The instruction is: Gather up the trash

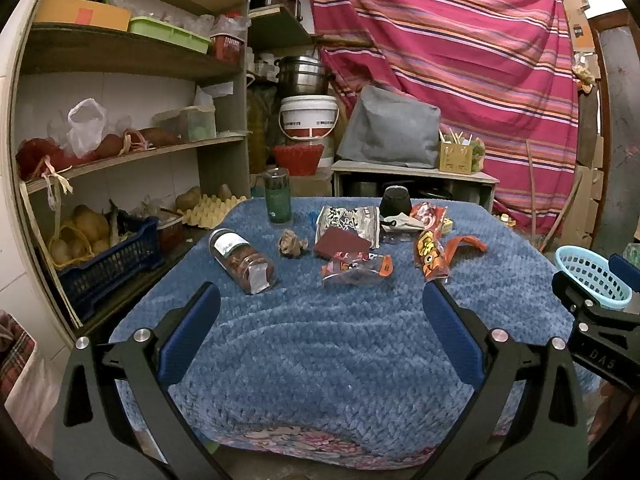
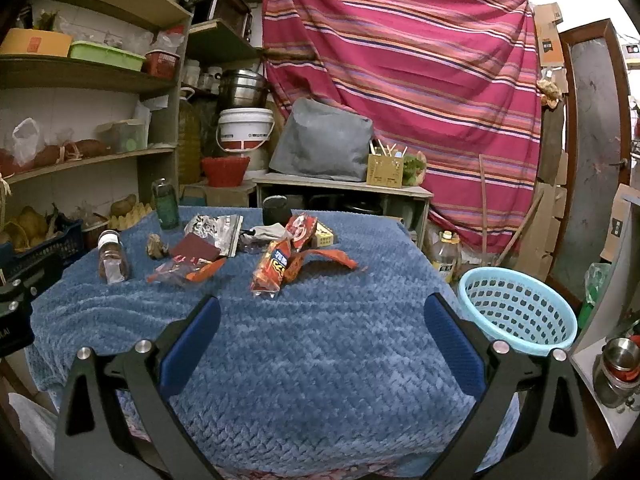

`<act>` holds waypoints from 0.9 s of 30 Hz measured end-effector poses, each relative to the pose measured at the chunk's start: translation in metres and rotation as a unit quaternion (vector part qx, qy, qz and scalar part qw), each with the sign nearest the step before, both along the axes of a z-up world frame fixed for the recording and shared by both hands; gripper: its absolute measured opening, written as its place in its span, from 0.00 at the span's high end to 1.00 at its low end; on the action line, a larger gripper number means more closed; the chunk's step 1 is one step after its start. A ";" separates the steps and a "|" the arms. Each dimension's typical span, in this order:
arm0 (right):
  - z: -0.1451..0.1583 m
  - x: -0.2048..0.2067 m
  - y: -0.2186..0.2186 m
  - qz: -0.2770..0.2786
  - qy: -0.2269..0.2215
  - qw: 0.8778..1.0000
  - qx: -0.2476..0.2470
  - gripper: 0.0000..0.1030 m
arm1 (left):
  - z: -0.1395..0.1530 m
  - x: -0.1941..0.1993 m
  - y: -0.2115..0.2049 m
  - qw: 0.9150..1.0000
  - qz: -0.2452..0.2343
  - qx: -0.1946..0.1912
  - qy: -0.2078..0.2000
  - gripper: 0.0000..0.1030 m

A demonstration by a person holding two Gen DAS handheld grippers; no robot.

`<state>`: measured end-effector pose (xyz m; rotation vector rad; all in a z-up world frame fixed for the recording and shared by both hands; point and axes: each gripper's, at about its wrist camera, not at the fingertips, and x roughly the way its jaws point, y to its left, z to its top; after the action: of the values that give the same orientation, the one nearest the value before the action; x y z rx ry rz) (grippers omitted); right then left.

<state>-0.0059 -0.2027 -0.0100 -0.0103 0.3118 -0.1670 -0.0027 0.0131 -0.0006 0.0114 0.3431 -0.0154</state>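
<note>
Nothing is collected yet: the basket (image 2: pixel 518 312), right of the right jaws, looks empty. Wrappers (image 2: pixel 276 264) lie ahead on the bench (image 2: pixel 320 360). Both the left gripper (image 1: pixel 320 320) and right gripper (image 2: pixel 322 320) gape wide, holding nothing.

Crumpled wrappers (image 2: pixel 276 264) strewn mid-table; light-blue basket (image 2: pixel 516 312) stands beside.

A blue knitted blanket (image 1: pixel 320 352) covers the desk. At its far side lie snack wrappers (image 1: pixel 430 258), a crumpled paper ball (image 1: pixel 292 243), a dark red card (image 1: pixel 342 242) and a toppled jar (image 1: pixel 242 260); a green bottle (image 1: pixel 277 197) and dark cup (image 1: pixel 395 201) stand upright
</note>
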 end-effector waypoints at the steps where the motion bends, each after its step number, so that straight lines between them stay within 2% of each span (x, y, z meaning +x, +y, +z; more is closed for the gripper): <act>1: -0.001 0.001 -0.001 -0.001 0.002 1.000 0.000 0.04 | -0.001 0.001 0.001 1.000 0.000 0.000 0.001 0.05; 9: -0.012 0.018 -0.008 -0.015 0.016 1.000 0.000 0.04 | -0.010 0.016 0.002 1.000 -0.001 0.002 0.013 0.05; 15: -0.016 0.031 -0.015 -0.027 0.005 1.000 -0.010 0.04 | -0.017 0.035 0.001 1.000 0.001 0.006 0.023 0.05; 17: -0.017 0.041 -0.020 -0.024 0.009 1.000 -0.012 0.04 | -0.018 0.044 -0.001 1.000 -0.001 0.011 0.025 0.05; 20: -0.017 0.058 -0.032 -0.014 0.009 1.000 0.012 0.04 | -0.018 0.062 -0.004 0.999 -0.002 0.020 0.027 0.05; 27: -0.010 0.119 -0.053 -0.027 0.053 0.998 0.016 0.04 | -0.011 0.118 -0.013 0.999 -0.023 0.017 0.030 0.05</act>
<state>0.1128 -0.2559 -0.0196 0.0212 0.4198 -0.2164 0.1153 -0.0004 -0.0112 0.0525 0.4029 -0.0552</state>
